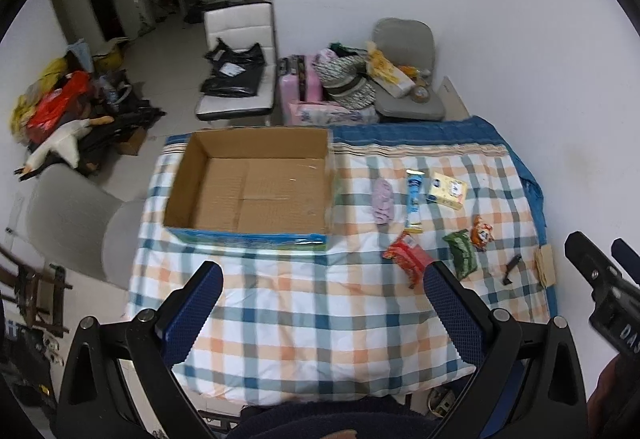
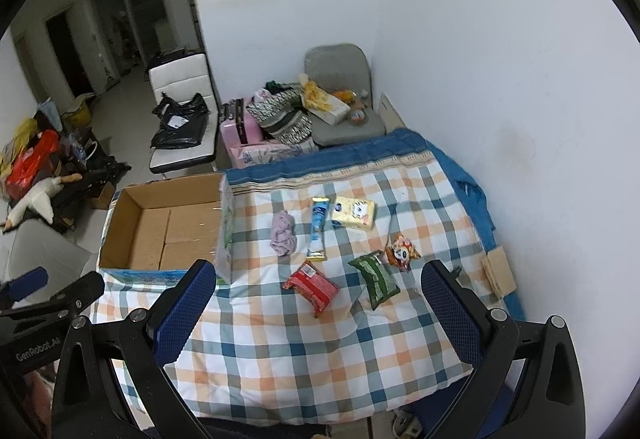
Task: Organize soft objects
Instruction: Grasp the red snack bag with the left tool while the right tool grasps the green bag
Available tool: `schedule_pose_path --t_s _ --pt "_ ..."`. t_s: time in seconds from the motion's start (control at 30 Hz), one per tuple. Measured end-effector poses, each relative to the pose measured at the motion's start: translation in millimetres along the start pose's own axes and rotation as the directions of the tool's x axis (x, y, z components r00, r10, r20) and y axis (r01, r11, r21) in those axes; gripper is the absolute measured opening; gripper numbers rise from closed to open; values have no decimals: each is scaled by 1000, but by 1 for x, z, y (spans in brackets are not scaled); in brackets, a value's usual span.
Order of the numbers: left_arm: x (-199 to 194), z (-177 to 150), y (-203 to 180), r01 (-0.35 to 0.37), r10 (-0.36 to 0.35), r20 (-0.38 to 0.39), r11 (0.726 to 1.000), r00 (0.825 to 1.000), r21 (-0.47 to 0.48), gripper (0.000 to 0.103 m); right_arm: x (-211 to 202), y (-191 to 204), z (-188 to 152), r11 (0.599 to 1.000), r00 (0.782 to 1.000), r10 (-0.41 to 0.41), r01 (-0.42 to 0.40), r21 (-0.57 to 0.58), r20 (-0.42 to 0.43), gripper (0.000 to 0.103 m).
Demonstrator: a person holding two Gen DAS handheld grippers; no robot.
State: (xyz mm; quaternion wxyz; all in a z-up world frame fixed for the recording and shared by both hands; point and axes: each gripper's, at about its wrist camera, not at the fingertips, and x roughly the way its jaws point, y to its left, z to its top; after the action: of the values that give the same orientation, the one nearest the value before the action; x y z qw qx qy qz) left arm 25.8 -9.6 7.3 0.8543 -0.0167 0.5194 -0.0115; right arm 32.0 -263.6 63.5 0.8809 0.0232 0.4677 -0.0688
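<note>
Soft items lie loose on the checked cloth right of the cardboard box (image 2: 160, 235): lilac cloth bundle (image 2: 282, 232), blue tube pack (image 2: 319, 229), yellow tissue pack (image 2: 354, 213), red packet (image 2: 312, 287), green packet (image 2: 373, 277), orange packet (image 2: 402, 250). None touches the box. Left tool (image 1: 324, 291) and right tool (image 2: 316, 291) both hover above the surface, jaws spread wide, holding nothing.

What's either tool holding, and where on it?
Nothing. Left tool and right tool both hang open above the cloth.
</note>
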Motion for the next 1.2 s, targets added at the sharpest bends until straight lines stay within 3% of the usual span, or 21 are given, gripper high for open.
schedule_pose_path --t_s 0.17,0.23,0.3,0.4,0.5,0.63,0.77,0.87,0.97,1.03,1.1,1.2 --pt "83 14 -42 53 -46 -136 998 990 45 103 70 -58 4 996 992 -2 14 92 -129 103" --pt "125 15 -59 81 -69 -205 995 976 52 103 109 -79 3 994 982 3 17 105 -189 103" --pt "171 14 -78 122 -105 -292 992 951 40 103 151 -100 -7 993 967 20 10 114 -253 103" --pt "234 5 -102 156 -141 -415 988 899 2 102 218 -121 -19 992 941 74 -37 117 -330 103" --pt "294 -8 -124 169 -165 -507 985 846 -39 101 290 -136 -34 989 899 121 -74 125 -420 103" --pt "368 -23 -137 178 -245 -628 969 738 -170 94 386 -154 -57 979 811 174 -81 188 -558 103" --pt "413 -29 -145 155 -319 -679 944 661 -293 92 443 -164 -76 969 746 218 -88 232 -629 99" --pt "434 -32 -148 116 -323 -696 937 641 -329 92 467 -166 -87 965 707 238 -94 246 -665 97" --pt "447 -37 -152 88 -308 -714 941 629 -327 90 480 -162 -94 966 686 243 -104 238 -686 94" --pt "458 -43 -153 57 -288 -735 945 614 -322 80 491 -161 -99 967 676 239 -99 235 -697 92" --pt "463 -48 -152 31 -276 -735 944 619 -329 75 501 -158 -105 968 661 237 -98 231 -712 91" --pt "463 -43 -155 10 -256 -740 948 623 -319 70 513 -151 -114 972 652 221 -86 218 -725 80"
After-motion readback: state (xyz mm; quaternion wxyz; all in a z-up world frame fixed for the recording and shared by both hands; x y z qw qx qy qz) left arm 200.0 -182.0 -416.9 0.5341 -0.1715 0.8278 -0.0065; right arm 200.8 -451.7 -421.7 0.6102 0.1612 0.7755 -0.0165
